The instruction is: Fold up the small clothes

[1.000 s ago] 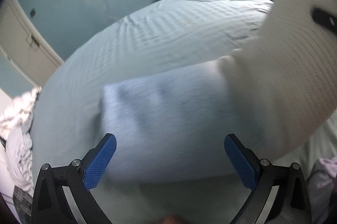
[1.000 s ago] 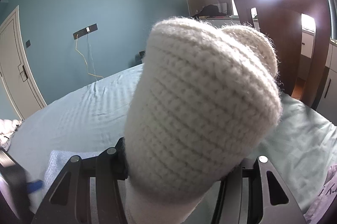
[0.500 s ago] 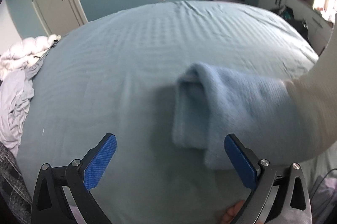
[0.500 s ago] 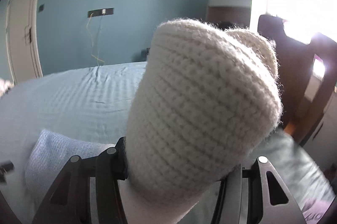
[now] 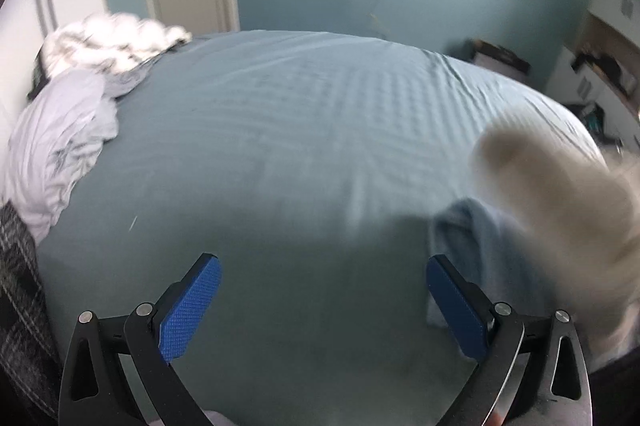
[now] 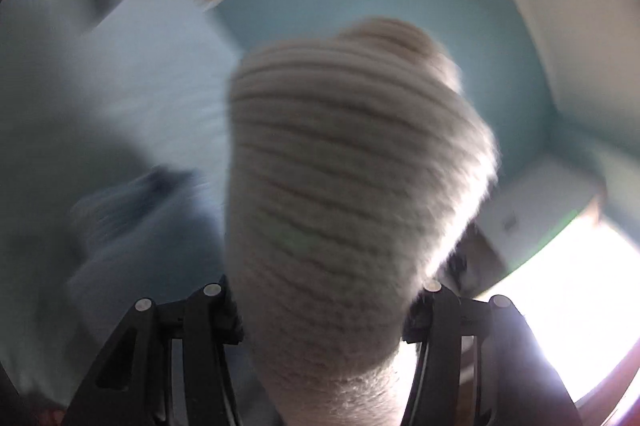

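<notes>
Two grippers: the left gripper (image 5: 322, 306), fingers spread, hangs empty over the bed (image 5: 280, 129). The right gripper (image 6: 324, 310) pinches a cream knitted garment (image 6: 344, 185) that blocks its view; crumpled clothes (image 5: 60, 137) lie at the bed's left edge, a folded blue cloth (image 5: 480, 250) at right.

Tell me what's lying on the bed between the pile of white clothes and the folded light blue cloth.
Nothing: in the left wrist view, only bare blue-grey bedsheet stretches between the white clothes pile and the folded light blue cloth.

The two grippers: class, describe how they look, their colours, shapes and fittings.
The left gripper has two black skeletal arms with triangular cut-outs and silver bolt heads; its fingers carry flat blue pads with a fine cross-hatched texture. The right gripper shows the same black frame and silver bolts; its pads are hidden.
</notes>
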Tool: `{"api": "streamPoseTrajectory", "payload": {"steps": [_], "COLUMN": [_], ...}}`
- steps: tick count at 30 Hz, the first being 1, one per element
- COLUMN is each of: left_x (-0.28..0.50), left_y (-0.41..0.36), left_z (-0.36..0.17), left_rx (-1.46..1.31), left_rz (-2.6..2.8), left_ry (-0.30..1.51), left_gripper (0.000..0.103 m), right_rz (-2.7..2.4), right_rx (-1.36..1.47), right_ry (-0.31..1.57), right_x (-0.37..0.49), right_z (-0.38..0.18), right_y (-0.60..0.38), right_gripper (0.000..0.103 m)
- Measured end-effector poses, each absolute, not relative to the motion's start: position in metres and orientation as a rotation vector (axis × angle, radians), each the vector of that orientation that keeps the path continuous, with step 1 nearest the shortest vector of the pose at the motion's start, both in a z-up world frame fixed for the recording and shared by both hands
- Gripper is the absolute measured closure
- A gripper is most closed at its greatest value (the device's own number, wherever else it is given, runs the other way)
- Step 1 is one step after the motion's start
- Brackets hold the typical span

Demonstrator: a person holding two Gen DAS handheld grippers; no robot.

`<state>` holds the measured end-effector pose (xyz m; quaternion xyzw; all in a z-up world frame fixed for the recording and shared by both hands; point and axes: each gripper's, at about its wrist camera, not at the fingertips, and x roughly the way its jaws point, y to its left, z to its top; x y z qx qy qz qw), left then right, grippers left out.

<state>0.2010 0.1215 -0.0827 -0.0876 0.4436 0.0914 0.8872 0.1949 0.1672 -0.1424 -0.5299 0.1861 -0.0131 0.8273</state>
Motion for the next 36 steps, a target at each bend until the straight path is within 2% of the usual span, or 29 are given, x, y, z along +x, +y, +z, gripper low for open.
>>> {"api": "streamPoseTrajectory", "payload": {"steps": [2, 4, 6, 8, 10, 11, 12, 13, 17, 21, 26, 28, 29, 31, 36], "left_x": [0.200, 0.200, 0.199, 0.199, 0.200, 0.200, 0.200, 0.199, 0.199, 0.203, 0.206, 0.208, 0.210, 0.213, 0.221], "left_y": [0.134, 0.141, 0.147, 0.149, 0.146, 0.145, 0.142, 0.138, 0.120, 0.076, 0.005, -0.022, -0.030, -0.036, -0.023], "left_z": [-0.084, -0.086, -0.087, -0.087, -0.087, -0.086, -0.085, -0.085, -0.079, -0.067, -0.072, -0.085, -0.093, -0.111, -0.128], "left_rx": [-0.235, -0.275, -0.308, -0.318, -0.311, -0.304, -0.295, -0.284, -0.251, -0.206, -0.019, 0.087, 0.127, 0.178, 0.034], "left_rz": [0.200, 0.203, 0.200, 0.194, 0.190, 0.187, 0.183, 0.178, 0.149, 0.024, -0.128, -0.139, -0.127, -0.076, -0.160], "left_ry": [0.925, 0.926, 0.930, 0.931, 0.930, 0.927, 0.924, 0.922, 0.880, 0.826, 0.832, 0.864, 0.885, 0.930, 1.005], "left_gripper": [0.000, 0.000, 0.000, 0.000, 0.000, 0.000, 0.000, 0.000, 0.000, 0.000, 0.000, 0.000, 0.000, 0.000, 0.000], "right_rz": [-0.012, -0.063, -0.064, -0.080, -0.015, 0.064, 0.136, 0.189, 0.296, 0.196, 0.193, 0.222, 0.244, 0.236, 0.201], "right_rx": [-1.283, -1.437, -1.432, -1.426, -1.364, -1.297, -1.220, -1.147, -0.853, -0.439, 0.170, 0.296, 0.341, 0.353, 0.333], "right_ry": [0.449, 0.310, 0.290, 0.354, 0.473, 0.553, 0.607, 0.633, 0.670, 0.743, 0.960, 1.030, 1.037, 1.045, 1.087], "right_x": [0.198, 0.186, 0.181, 0.185, 0.182, 0.178, 0.172, 0.165, 0.143, 0.160, 0.195, 0.204, 0.203, 0.201, 0.197], "right_z": [-0.185, -0.217, -0.217, -0.207, -0.184, -0.165, -0.147, -0.130, -0.066, -0.026, -0.051, -0.069, -0.075, -0.092, -0.115], "right_y": [0.178, 0.182, 0.180, 0.178, 0.174, 0.170, 0.165, 0.160, 0.115, 0.025, -0.076, -0.083, -0.078, -0.077, -0.094], "right_gripper": [0.052, 0.051, 0.050, 0.046, 0.034, 0.029, 0.016, 0.014, 0.013, 0.012, 0.012, 0.012, 0.012, 0.001, 0.001]}}
